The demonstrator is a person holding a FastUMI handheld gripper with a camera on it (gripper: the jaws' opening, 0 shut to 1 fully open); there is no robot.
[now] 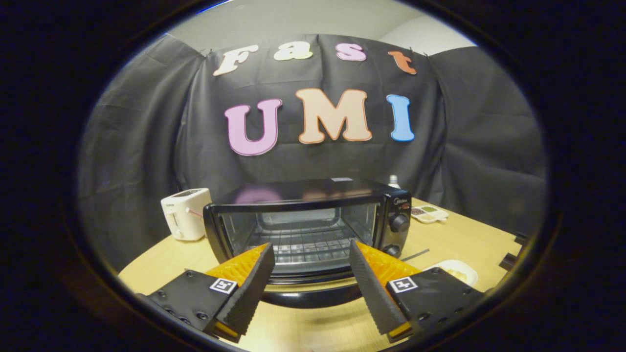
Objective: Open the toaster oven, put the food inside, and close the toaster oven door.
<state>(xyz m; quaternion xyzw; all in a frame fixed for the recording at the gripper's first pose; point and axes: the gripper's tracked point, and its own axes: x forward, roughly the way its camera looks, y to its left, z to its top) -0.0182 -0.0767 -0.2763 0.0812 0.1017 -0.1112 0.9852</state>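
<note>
The black toaster oven (342,193) stands on the wooden table just ahead of my fingers. Its door (313,279) hangs down flat towards me, with the dark handle (313,297) at its near edge. The wire rack (305,242) inside is bare. A white dish (452,268) holding pale food sits on the table to the right, beside my right finger. My gripper (311,246) is open, its orange-backed fingers spread wide over the lowered door with nothing between them.
A white pop-up toaster (186,213) stands left of the oven. A small compartment tray (429,213) lies at the back right, and a bottle cap (393,182) shows behind the oven. A thin dark strip (415,254) lies on the table (469,239) by the oven's knobs (399,223).
</note>
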